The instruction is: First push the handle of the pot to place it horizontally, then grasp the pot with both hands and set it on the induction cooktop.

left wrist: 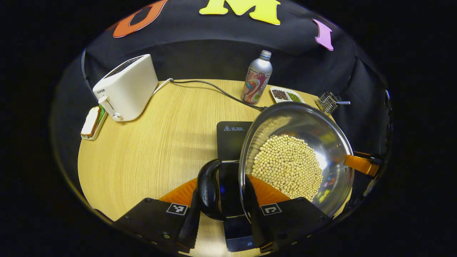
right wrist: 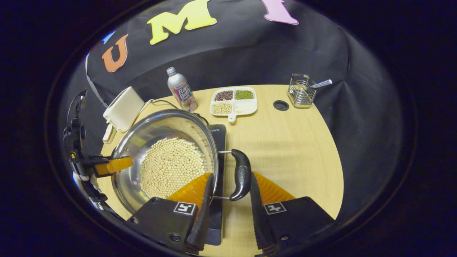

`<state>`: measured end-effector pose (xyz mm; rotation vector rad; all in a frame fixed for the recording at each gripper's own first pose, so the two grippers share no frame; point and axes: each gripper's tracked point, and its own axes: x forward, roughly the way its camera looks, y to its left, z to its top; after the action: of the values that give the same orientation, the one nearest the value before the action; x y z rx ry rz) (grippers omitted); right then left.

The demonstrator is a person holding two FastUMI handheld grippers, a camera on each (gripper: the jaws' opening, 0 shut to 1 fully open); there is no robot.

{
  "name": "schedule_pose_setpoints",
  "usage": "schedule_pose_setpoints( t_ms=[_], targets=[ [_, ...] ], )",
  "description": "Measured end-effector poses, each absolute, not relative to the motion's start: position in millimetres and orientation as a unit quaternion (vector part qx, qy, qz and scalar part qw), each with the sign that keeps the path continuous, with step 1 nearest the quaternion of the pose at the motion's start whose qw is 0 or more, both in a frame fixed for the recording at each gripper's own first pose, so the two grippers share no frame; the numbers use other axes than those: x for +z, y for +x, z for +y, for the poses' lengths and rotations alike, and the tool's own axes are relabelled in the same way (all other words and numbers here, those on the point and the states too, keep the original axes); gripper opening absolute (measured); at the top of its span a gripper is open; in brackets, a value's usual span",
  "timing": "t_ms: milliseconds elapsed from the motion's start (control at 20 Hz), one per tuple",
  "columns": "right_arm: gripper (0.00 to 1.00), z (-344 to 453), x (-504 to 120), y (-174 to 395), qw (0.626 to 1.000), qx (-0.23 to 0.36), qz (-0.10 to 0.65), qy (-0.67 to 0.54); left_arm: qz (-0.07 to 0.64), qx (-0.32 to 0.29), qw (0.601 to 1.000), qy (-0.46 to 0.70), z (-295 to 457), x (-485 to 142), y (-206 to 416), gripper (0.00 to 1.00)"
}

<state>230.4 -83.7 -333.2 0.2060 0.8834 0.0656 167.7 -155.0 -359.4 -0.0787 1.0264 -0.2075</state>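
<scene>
- 1 steel pot (left wrist: 307, 142), full of pale beans (left wrist: 287, 166), sitting over the black induction cooktop (left wrist: 232, 139) at the table (left wrist: 150, 150) middle; can't tell if it rests on the cooktop or is held just above.
- 2 black side handles: one (left wrist: 209, 189) in the left gripper view, one (right wrist: 241, 175) in the right gripper view.
- left gripper (left wrist: 221, 210): straddles the pot rim and its handle, one finger inside over the beans, one outside; can't tell whether the fingers press.
- right gripper (right wrist: 228, 210): same at the opposite handle, one finger inside the pot, one outside the handle; grip can't be confirmed either.
- 1 white toaster (left wrist: 125, 87), "SUPOR" readable on its end; 1 small tray (left wrist: 93, 122) beside it.
- 1 bottle (right wrist: 182, 91), label unread.
- 1 white divided dish (right wrist: 234, 101), 4 compartments, 3 with grains.
- 1 wire holder (right wrist: 301, 91) near the far edge.
- Cooktop carries a warning triangle; text too small.
</scene>
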Motion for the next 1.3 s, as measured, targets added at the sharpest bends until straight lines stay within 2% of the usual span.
schedule_pose_setpoints(
  t_ms=[50,100,250,300,400,500,550,600,650,700,750,800,850,900,950,1000,1050,1100,1150,1200,1250,1300],
  targets=[
    [0.54,-84,-334,229,0.901,0.032,0.42,0.1,0.487,-0.1,0.867,-0.036,-155,-360,167,0.49],
    [0.54,-84,-334,229,0.902,0.031,0.418,0.1,0.483,-0.1,0.869,-0.036,-155,-359,169,0.59],
    [0.54,-84,-334,229,0.901,0.026,0.421,0.098,0.478,-0.1,0.872,-0.037,-155,-360,170,0.59],
    [0.54,-84,-333,230,0.902,0.026,0.42,0.099,0.476,-0.1,0.873,-0.036,-156,-360,169,0.64],
    [0.54,-84,-333,230,0.904,0.024,0.415,0.099,0.474,-0.1,0.874,-0.035,-156,-360,170,0.55],
    [0.54,-84,-332,229,0.907,0.02,0.409,0.1,0.473,-0.102,0.874,-0.035,-156,-359,170,0.69],
    [0.54,-84,-333,229,0.907,0.02,0.408,0.098,0.472,-0.106,0.874,-0.034,-155,-360,171,0.7],
    [0.54,-84,-332,229,0.907,0.019,0.407,0.101,0.474,-0.107,0.873,-0.036,-156,-360,171,0.6],
    [0.55,-84,-332,229,0.908,0.017,0.406,0.102,0.476,-0.106,0.872,-0.039,-156,-360,171,0.61],
    [0.54,-84,-332,229,0.908,0.017,0.407,0.1,0.477,-0.105,0.872,-0.038,-157,-360,171,0.71],
    [0.55,-84,-332,230,0.908,0.019,0.407,0.097,0.478,-0.104,0.872,-0.036,-156,-360,171,0.61],
    [0.55,-84,-332,230,0.908,0.02,0.407,0.097,0.48,-0.103,0.871,-0.034,-156,-359,170,0.63],
    [0.57,-84,-330,231,0.91,0.022,0.403,0.097,0.482,-0.105,0.869,-0.032,-155,-359,168,0.64],
    [0.57,-85,-329,231,0.911,0.022,0.4,0.098,0.48,-0.104,0.871,-0.027,-153,-357,167,0.76],
    [0.58,-85,-329,230,0.911,0.018,0.399,0.1,0.47,-0.101,0.877,-0.02,-147,-352,170,0.67],
    [0.6,-87,-327,230,0.914,0.009,0.393,0.102,0.453,-0.095,0.886,-0.014,-139,-344,174,0.77],
    [0.66,-89,-322,230,0.919,0.0,0.381,0.103,0.44,-0.092,0.893,-0.013,-134,-336,176,0.92],
    [0.68,-91,-316,230,0.925,-0.008,0.366,0.102,0.433,-0.097,0.896,-0.019,-132,-328,176,0.93],
    [0.72,-96,-309,228,0.93,-0.016,0.355,0.094,0.427,-0.101,0.898,-0.022,-132,-324,173,0.98],
    [0.72,-102,-303,227,0.934,-0.024,0.347,0.079,0.418,-0.101,0.903,-0.024,-129,-317,172,0.99],
    [0.77,-104,-295,225,0.938,-0.027,0.339,0.066,0.41,-0.097,0.907,-0.019,-124,-312,172,0.99],
    [0.78,-106,-288,224,0.941,-0.031,0.332,0.057,0.402,-0.098,0.91,-0.017,-122,-308,172,0.9]
  ],
)
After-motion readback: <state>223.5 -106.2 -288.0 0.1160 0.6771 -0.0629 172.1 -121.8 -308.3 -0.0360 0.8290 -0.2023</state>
